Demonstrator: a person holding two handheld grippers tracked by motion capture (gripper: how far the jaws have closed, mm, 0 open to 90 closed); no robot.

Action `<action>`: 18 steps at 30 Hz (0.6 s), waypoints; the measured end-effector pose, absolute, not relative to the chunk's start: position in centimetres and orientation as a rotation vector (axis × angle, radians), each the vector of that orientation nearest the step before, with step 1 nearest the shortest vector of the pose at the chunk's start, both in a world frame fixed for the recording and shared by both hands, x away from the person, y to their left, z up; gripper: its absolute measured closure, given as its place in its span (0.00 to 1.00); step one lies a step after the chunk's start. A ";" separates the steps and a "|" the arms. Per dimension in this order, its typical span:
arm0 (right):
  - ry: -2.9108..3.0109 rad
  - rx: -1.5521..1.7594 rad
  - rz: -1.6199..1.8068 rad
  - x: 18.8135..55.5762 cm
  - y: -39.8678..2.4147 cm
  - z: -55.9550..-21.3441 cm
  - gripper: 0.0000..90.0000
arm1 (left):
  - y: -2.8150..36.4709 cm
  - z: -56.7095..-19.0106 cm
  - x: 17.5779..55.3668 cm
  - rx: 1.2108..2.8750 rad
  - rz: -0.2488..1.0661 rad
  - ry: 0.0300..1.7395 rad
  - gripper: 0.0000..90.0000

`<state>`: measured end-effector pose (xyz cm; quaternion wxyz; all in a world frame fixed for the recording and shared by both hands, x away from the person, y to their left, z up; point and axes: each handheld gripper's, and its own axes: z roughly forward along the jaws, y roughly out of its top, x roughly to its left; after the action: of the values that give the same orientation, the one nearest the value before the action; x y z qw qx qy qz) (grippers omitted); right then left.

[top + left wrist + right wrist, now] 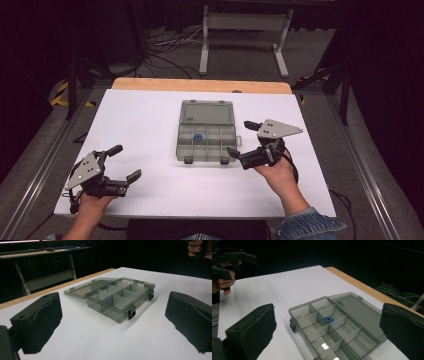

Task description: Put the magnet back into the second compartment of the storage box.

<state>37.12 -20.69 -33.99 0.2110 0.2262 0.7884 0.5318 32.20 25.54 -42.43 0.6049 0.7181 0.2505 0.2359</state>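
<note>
Box (207,142): grey see-through plastic organiser, split into small compartments, standing flat near the middle of the white counter (145,130).
Lid (207,112): hinged open, lying flat behind the box.
Latches (188,160): two dark clips on the front wall, undone.
Ring (199,136): small, blue, lying in one compartment near the lid side.

— What else was in the room?
— One white table (145,125), with a wooden strip (200,85) along its far edge.
— And beyond it?
— One white metal stand (245,35) on grey floor (240,65); tangled black cables (165,50) beside it; yellow-black tape (60,95) at the left.
</note>
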 end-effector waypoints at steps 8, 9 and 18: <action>2.129 0.628 1.492 35.6 -22.9 -35.5 0.00 | 25.5 -42.4 32.2 1.661 0.547 0.580 0.02; 2.118 0.632 1.493 35.4 -23.2 -35.7 0.00 | 25.5 -42.4 32.2 1.661 0.547 0.580 0.02; 2.046 0.662 1.523 34.0 -25.4 -37.6 0.00 | 26.0 -42.3 32.1 1.649 0.553 0.591 0.02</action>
<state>33.99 -25.38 -37.60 0.2505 0.2430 0.7517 0.5596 32.13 26.03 -42.29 0.6072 0.7133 0.2555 0.2392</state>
